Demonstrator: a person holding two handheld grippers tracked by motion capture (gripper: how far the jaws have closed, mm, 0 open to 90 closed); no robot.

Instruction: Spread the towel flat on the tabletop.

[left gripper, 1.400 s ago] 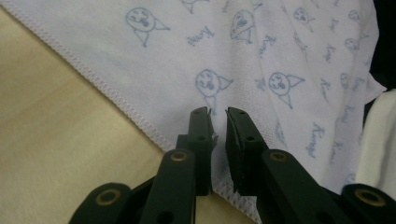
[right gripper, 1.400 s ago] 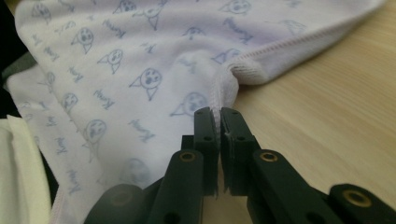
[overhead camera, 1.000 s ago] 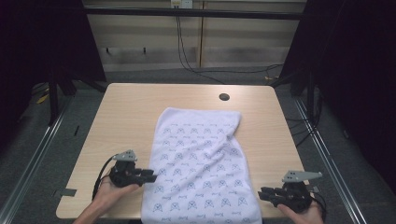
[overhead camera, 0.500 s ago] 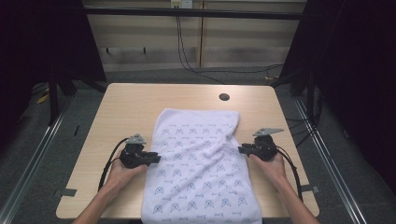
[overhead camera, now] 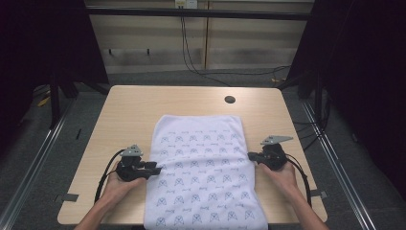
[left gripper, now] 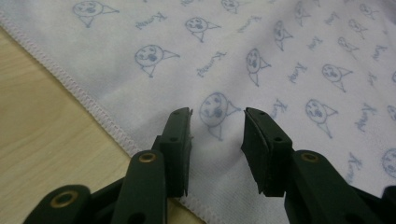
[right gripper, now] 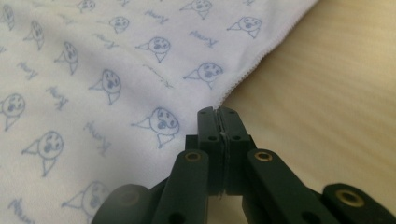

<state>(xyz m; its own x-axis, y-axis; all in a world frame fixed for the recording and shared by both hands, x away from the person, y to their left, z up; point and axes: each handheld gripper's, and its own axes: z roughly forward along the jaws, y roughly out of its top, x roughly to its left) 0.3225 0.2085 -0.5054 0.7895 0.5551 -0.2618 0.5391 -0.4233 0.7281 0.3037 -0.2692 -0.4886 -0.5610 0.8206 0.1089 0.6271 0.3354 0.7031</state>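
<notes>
The white towel [left gripper: 280,56] carries a repeated pale blue print: small drawn faces with a pointed ear or hat, each paired with a short handwritten-style word. In the left gripper view the word just ahead of the left gripper [left gripper: 217,128] looks like "Kuromi", though the letters are too loose to be sure. In the right gripper view the same word recurs ahead of the right gripper [right gripper: 218,112], blurred and upside down.
</notes>
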